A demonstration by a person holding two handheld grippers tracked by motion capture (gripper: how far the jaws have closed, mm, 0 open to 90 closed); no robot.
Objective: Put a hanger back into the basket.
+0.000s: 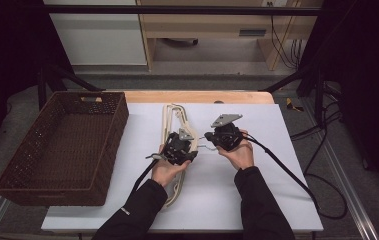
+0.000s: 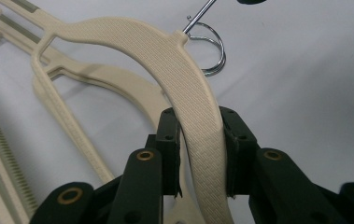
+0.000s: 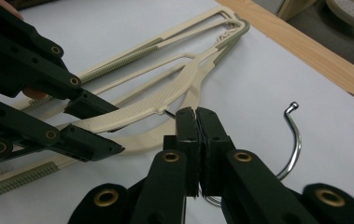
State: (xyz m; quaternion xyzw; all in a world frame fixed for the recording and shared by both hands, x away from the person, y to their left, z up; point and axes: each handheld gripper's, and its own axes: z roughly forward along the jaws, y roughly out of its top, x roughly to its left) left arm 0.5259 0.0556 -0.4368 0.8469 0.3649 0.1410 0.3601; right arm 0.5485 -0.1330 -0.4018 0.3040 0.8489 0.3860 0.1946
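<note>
Centre of the high view: the left gripper point(image 2: 198, 154) clamps the beige textured plastic hanger's point(image 2: 165, 60) shoulder, steadying it. The right gripper point(image 3: 197, 140) pinches its chrome wire hook point(image 3: 293, 140), probably to turn or reposition it.

White-covered table point(image 1: 237, 200), brown wicker basket point(image 1: 22, 192) at left, cream hangers point(image 1: 173, 112) mid-table.

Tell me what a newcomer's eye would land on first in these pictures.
First, the two grippers meeting at mid-table over a stack of beige hangers on the white sheet: the left gripper has its jaws around the textured shoulder of the top hanger, and the right gripper is shut on that hanger's metal hook near its stem. Next, the dark wicker basket standing at the table's left.
</note>
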